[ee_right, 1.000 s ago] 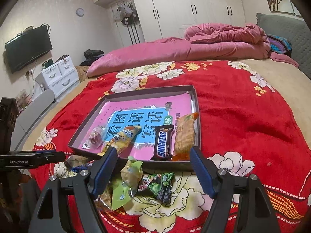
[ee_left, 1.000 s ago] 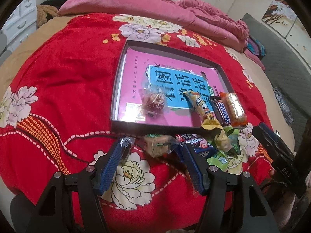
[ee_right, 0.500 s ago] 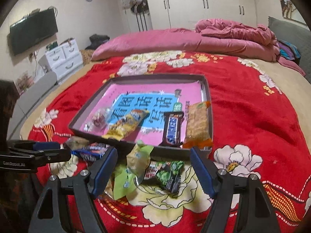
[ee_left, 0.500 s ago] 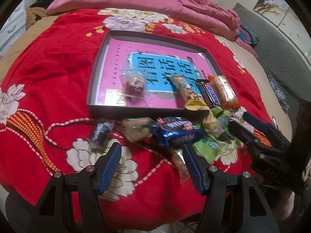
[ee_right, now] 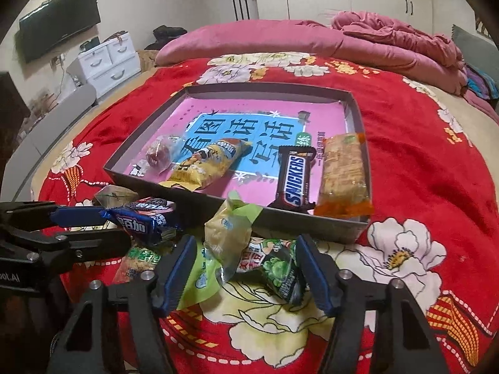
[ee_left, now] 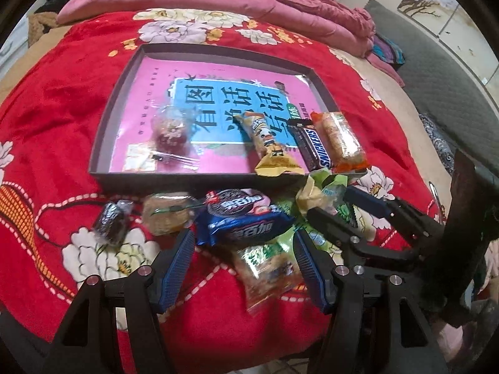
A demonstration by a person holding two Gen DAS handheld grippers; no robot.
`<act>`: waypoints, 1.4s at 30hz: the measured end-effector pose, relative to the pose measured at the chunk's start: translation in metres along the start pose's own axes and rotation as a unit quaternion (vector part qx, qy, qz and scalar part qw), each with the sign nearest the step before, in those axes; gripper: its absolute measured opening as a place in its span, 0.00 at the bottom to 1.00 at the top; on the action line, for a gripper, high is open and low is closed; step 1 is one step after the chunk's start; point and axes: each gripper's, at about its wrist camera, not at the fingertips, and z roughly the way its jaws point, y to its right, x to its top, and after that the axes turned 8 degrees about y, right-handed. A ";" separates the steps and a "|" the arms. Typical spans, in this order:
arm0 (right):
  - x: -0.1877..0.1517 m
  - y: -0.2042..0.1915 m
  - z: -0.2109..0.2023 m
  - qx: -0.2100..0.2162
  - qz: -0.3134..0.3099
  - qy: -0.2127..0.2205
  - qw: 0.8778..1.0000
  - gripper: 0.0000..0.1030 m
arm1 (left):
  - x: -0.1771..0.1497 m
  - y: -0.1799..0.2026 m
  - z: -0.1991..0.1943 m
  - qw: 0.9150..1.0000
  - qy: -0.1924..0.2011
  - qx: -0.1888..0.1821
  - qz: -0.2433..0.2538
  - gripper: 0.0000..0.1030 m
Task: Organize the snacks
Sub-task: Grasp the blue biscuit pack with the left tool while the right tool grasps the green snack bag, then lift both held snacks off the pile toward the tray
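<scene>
A shallow grey box (ee_left: 103, 143) (ee_right: 358, 115) with a pink book lining lies on the red bedspread. In it are a Snickers bar (ee_left: 313, 146) (ee_right: 294, 176), an orange-ended cracker pack (ee_left: 340, 138) (ee_right: 343, 171), a yellow snack bar (ee_left: 265, 138) (ee_right: 207, 163) and a clear bag of red candy (ee_left: 170, 127) (ee_right: 159, 154). Loose snacks lie in front of the box: a blue Oreo pack (ee_left: 243, 218) (ee_right: 143, 218), a green-yellow pack (ee_right: 229, 230), a dark green pack (ee_right: 280, 271). My left gripper (ee_left: 241, 261) is open around the Oreo pack. My right gripper (ee_right: 246, 265) is open around the green packs.
A small dark wrapped sweet (ee_left: 110, 222) and a tan cake pack (ee_left: 168, 215) lie left of the Oreo pack. A pink duvet (ee_right: 312, 40) is bunched at the far end of the bed. White drawers (ee_right: 106, 62) and a wall TV (ee_right: 59, 21) stand at left.
Both grippers have moved forward and lower toward the loose snacks. The left now straddles the Oreo pack, the right the green packs. Both stay open.
</scene>
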 end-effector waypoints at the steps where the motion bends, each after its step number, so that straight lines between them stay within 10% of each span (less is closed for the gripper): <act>1: 0.000 0.000 0.001 0.003 -0.002 0.000 1.000 0.57 | 0.001 0.001 0.002 1.000 -0.002 0.000 0.001 0.65; 11: 0.002 -0.003 0.013 0.047 0.004 -0.004 0.999 0.37 | 0.008 0.005 0.018 1.000 -0.010 0.005 -0.003 0.65; 42: 0.008 0.016 -0.007 0.027 0.012 0.016 0.999 0.33 | 0.020 0.009 0.055 0.997 -0.044 0.052 -0.029 0.66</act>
